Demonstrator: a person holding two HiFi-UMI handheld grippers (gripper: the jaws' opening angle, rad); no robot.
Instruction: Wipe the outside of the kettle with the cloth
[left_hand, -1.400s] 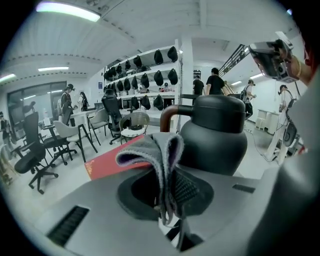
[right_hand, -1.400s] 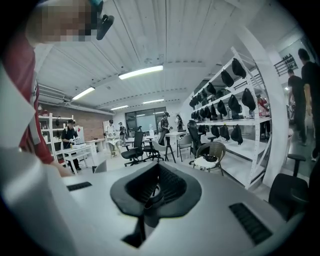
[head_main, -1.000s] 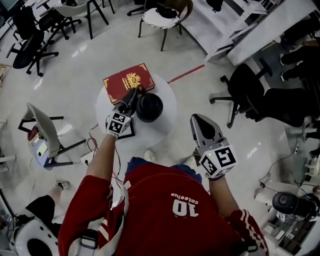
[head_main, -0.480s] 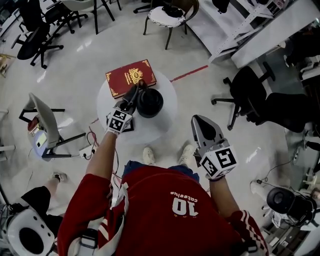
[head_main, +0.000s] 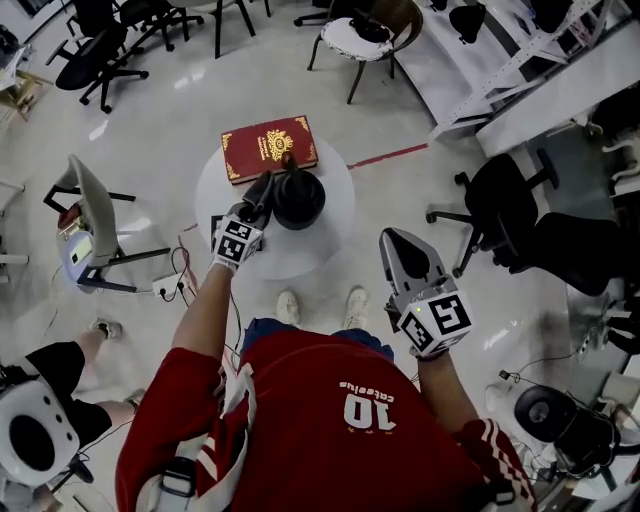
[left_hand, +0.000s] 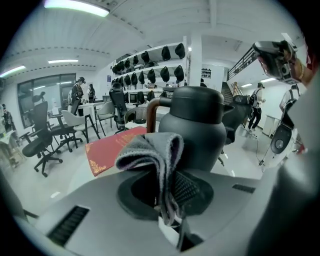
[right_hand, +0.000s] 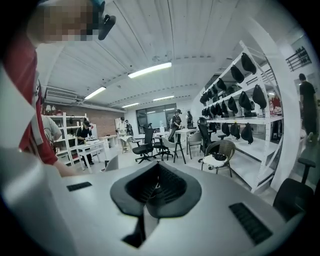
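Observation:
A black kettle with a brown handle stands on a small round white table; in the left gripper view the kettle fills the middle, right behind the jaws. My left gripper is shut on a folded grey cloth, whose bunched end rests against the kettle's left side. My right gripper is held off the table to the right, over the floor, shut with nothing between its jaws.
A red book with gold trim lies on the table behind the kettle. A small dark-framed item sits under my left gripper. Office chairs, a white chair and shelving ring the table.
The head view has shifted, so table and kettle sit higher in the frame. My left gripper stays against the kettle's left side with the cloth. The right gripper has hardly moved.

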